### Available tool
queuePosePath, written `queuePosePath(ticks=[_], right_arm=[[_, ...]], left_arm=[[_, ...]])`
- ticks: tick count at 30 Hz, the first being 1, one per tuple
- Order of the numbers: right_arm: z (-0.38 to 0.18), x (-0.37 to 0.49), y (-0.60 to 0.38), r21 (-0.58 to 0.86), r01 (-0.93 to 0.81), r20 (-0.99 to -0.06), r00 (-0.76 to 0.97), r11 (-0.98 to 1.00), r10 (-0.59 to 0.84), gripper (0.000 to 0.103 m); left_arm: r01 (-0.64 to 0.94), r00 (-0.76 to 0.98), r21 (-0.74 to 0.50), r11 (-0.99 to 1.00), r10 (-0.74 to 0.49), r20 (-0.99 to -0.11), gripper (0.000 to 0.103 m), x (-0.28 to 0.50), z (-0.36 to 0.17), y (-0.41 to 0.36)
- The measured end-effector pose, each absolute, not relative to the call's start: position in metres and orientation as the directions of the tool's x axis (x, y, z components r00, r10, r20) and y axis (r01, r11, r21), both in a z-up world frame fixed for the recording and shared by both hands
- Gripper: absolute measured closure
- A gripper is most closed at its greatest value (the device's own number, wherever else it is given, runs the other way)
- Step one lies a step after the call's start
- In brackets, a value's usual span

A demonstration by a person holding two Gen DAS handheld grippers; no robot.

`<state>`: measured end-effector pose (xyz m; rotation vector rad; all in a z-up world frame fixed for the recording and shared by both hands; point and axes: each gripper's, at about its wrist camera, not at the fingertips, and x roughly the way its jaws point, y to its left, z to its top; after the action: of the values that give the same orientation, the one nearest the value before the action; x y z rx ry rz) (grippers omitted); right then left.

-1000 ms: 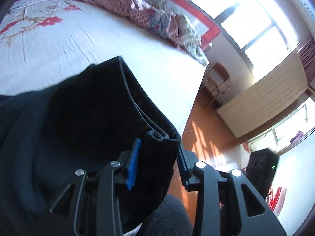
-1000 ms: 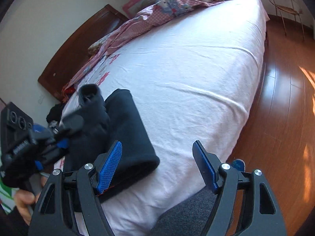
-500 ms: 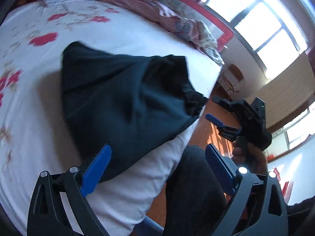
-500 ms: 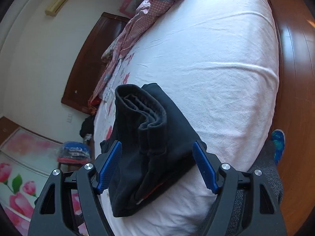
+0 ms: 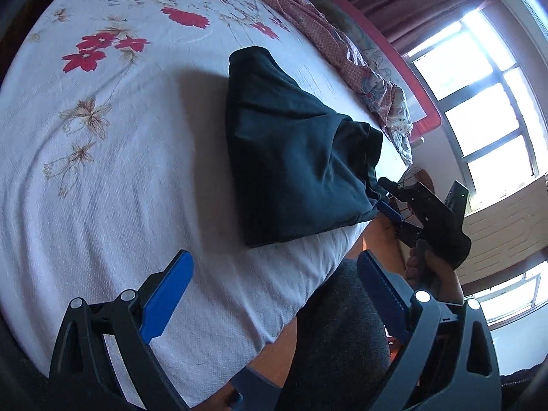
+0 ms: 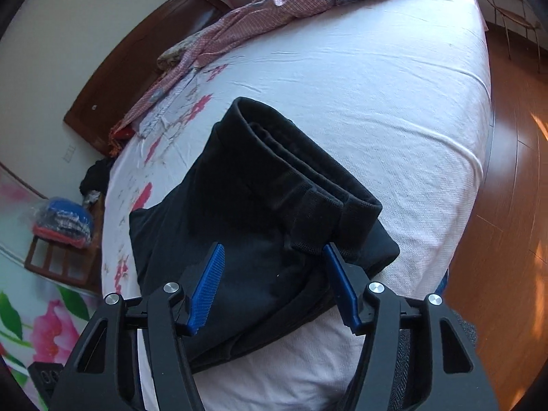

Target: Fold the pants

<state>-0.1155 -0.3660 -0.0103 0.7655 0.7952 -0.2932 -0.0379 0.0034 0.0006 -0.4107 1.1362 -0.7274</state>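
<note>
The black pants [image 5: 291, 157] lie folded in a thick bundle near the bed's front edge, waistband end toward the right gripper; they also show in the right wrist view [image 6: 260, 219]. My left gripper [image 5: 274, 281] is open and empty, held back from the bundle over the white sheet. My right gripper [image 6: 274, 274] is partly closed, its blue pads on either side of the waistband end of the bundle without pinching it. The right gripper also shows in the left wrist view [image 5: 404, 205], at the bundle's right end.
The bed [image 6: 394, 78] has a white sheet with red flowers [image 5: 99, 48]. A crumpled pink checked quilt [image 6: 274, 10] lies along the far side. Wooden floor [image 6: 513, 185] and a chair [image 6: 507, 10] are to the right. My knee [image 5: 339, 335] is at the bed edge.
My left gripper let go of the pants, opened and drew back. My right gripper moved in over the bundle's waistband end and its jaws narrowed.
</note>
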Motion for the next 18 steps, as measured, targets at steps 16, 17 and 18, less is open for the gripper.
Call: queuePosePath(ticks=[16,17,18], right_arm=[[-0.062,-0.177,-0.415,0.751,0.482,-0.598,0.786,0.451,0.155,0.089],[-0.068,-0.176,-0.414,0.776,0.467,-0.578,0.796,0.424,0.18,0.086],[-0.071,-0.176,-0.414,0.764,0.494,-0.601,0.779,0.415,0.18,0.067]], left_arm=[[0.604,0.284,-0.471,0.643,-0.726,-0.627,0.002,-0.007,0.039,-0.072],[0.638,0.272,-0.447,0.627,-0.726,-0.632,0.002,-0.004,0.039,-0.087],[0.663,0.27,-0.413,0.625,-0.714,-0.647,0.002,-0.002,0.037,-0.104]])
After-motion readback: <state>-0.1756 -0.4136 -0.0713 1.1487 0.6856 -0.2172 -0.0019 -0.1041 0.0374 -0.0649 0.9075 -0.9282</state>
